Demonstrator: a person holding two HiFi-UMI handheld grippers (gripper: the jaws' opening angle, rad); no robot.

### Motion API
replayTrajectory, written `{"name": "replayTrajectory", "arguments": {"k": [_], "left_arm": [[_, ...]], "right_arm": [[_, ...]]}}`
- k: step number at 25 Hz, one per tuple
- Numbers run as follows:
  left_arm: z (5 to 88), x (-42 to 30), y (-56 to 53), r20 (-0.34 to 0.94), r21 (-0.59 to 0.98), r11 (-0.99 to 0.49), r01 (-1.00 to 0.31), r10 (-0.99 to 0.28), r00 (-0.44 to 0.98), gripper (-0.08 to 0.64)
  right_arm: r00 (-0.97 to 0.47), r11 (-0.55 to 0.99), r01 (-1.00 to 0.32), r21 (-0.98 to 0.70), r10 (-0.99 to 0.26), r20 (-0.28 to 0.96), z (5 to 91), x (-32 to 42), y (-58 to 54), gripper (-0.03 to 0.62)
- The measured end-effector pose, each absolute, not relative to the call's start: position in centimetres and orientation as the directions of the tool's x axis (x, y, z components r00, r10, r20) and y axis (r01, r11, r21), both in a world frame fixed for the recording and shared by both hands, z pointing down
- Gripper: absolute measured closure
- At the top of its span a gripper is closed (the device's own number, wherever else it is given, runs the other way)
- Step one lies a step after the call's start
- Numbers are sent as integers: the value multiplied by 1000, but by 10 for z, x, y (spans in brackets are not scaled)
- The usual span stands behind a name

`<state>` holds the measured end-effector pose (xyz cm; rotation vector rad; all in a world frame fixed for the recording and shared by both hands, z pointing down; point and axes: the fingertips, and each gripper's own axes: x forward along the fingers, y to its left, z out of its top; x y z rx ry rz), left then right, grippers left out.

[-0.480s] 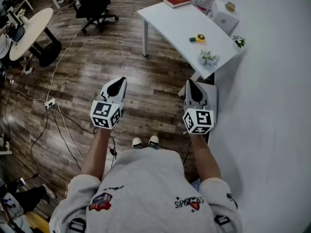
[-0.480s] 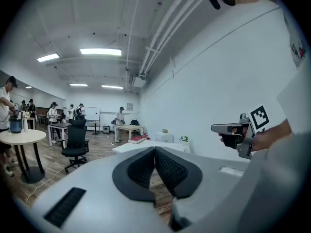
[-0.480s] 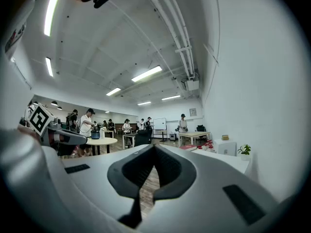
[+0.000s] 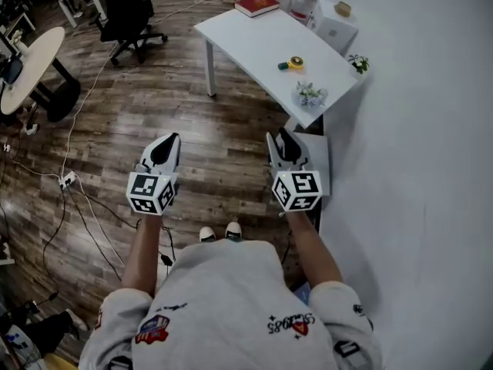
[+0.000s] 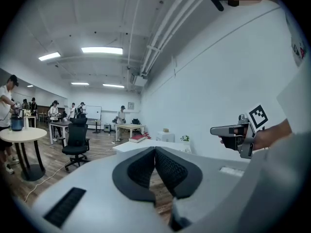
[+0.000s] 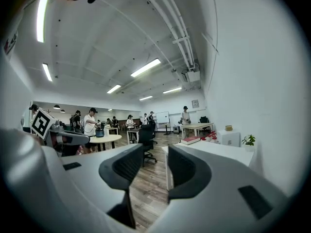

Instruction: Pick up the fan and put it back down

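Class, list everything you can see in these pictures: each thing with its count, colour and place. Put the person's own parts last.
table: one, white, against the wall ahead
book: one, red, table's far end
small object: one, yellow and green, mid-table; too small to identify
plants: two, greenish, table's near end and its wall side
box: one, white, by the wall beside the table's far end
office chair: one, black, far left floor
round table: one, pale top, left edge
power strip: one, white, with cables, wooden floor at left
shoes: pair, white, below the grippers
left gripper: one, white and black, jaws together, empty
right gripper: one, same colours, jaws apart, empty
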<state>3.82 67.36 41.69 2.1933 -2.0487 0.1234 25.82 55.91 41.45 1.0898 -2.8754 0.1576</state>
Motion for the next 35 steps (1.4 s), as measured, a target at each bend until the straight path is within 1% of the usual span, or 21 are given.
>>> {"name": "replayTrajectory", "arguments": {"k": [2, 3, 5, 12, 16, 21, 30, 35], "left_arm": [[417, 40, 668, 153, 47, -66, -997, -986, 72, 555], [417, 41, 665, 153, 46, -66, -997, -986, 72, 555], [417, 43, 659, 152, 46, -63, -997, -986, 70, 555], [421, 51, 652, 149, 54, -39, -998, -988, 47, 555], [432, 55, 643, 173, 50, -44, -998, -984, 52, 555], [437, 41, 620, 174, 54, -38, -998, -984, 47, 555], [450, -30, 518, 167, 75, -84, -994, -981, 96, 555], [459, -85, 439, 205, 67, -141, -988, -967, 152, 555]], "right_arm": [[-744, 741, -668, -77, -661, 97, 416, 259, 552, 316], [-740, 737, -672, -73, -665, 95, 417, 259, 548, 286], [-735, 733, -677, -62, -671, 92, 417, 262, 542, 257], [-742, 740, -670, -66, -664, 90, 422, 273, 533, 256], [-742, 738, -671, -80, -665, 91, 430, 272, 519, 256], [-745, 740, -666, -89, -659, 99, 440, 260, 498, 262], [-711, 706, -703, -88, -693, 118, 448, 197, 408, 264], [-672, 663, -741, -105, -728, 137, 453, 148, 341, 267]]}}
